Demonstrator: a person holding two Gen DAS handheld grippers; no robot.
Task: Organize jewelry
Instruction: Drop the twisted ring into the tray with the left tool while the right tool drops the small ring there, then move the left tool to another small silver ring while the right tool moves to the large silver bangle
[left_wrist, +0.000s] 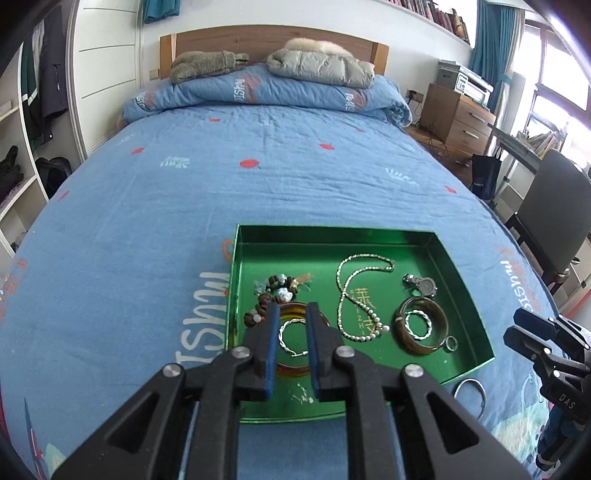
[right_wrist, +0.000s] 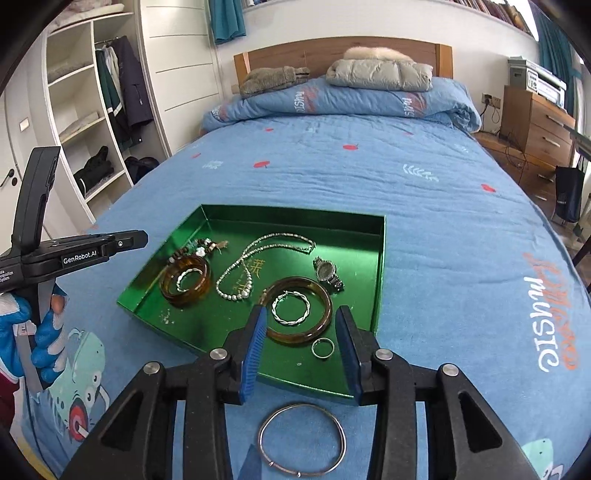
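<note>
A green tray (left_wrist: 465, 291) (right_wrist: 380, 258) lies on the bed and holds jewelry: two amber bangles (left_wrist: 437, 345) (right_wrist: 184, 297), each with a twisted silver ring inside, a silver bead necklace (left_wrist: 347, 291) (right_wrist: 236, 266), a watch (left_wrist: 423, 285) (right_wrist: 327, 273), a wooden bead bracelet (left_wrist: 273, 286) and a small ring (right_wrist: 323, 348). A thin silver bangle (right_wrist: 303, 439) (left_wrist: 470, 397) lies on the sheet outside the tray's near edge. My left gripper (left_wrist: 291, 310) is partly open and empty over the left amber bangle. My right gripper (right_wrist: 301, 314) is open and empty above the silver bangle.
The blue quilt (left_wrist: 221, 184) covers the bed, with a folded duvet and jackets at the headboard. A wardrobe stands at the left (right_wrist: 85, 110); a dresser (left_wrist: 458, 118) and a chair (left_wrist: 550, 206) stand at the right.
</note>
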